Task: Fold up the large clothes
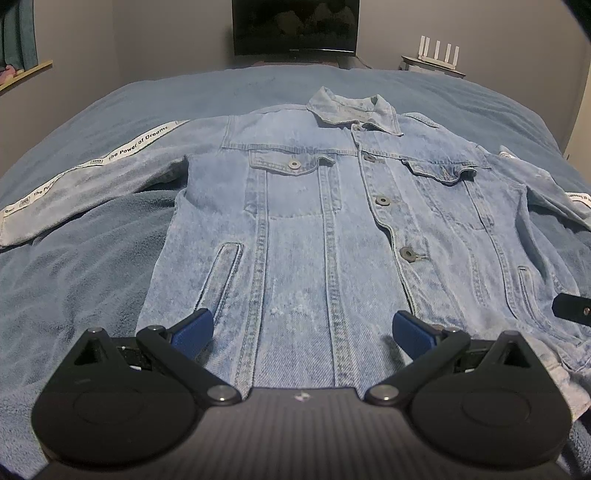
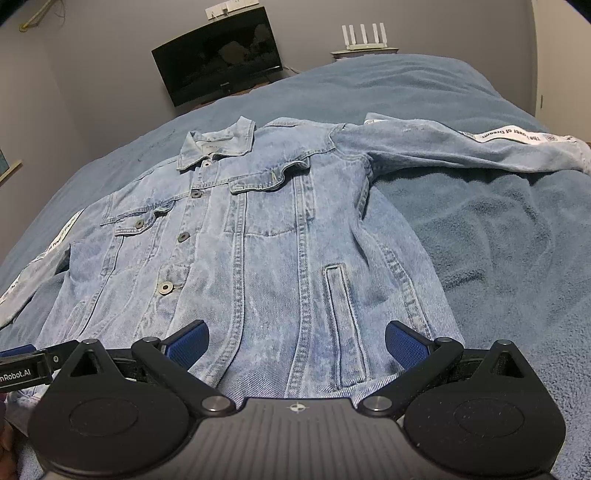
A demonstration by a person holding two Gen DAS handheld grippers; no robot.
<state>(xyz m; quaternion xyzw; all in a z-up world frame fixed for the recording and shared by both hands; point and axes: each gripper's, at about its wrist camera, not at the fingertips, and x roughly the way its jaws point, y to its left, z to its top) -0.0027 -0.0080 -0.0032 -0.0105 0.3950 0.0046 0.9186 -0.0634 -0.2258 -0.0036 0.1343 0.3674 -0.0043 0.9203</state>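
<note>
A light-blue denim jacket (image 1: pixel 317 229) lies flat and buttoned on the bed, collar far from me, hem toward me. Its sleeves spread out to both sides, each with a white printed stripe (image 1: pixel 140 142). My left gripper (image 1: pixel 303 330) hovers open over the hem on the jacket's left half, nothing between its blue pads (image 1: pixel 194 330). In the right wrist view the same jacket (image 2: pixel 258 236) fills the middle. My right gripper (image 2: pixel 297 341) is open over the hem near the slanted pocket (image 2: pixel 345 317). The left gripper's black body (image 2: pixel 26 365) shows at that view's left edge.
A blue fleece blanket (image 1: pixel 92 266) covers the bed under the jacket. A dark monitor (image 1: pixel 295 26) stands against the far wall, and a white router (image 1: pixel 437 48) sits on a small shelf to its right. A curtain (image 1: pixel 18 33) hangs at the upper left.
</note>
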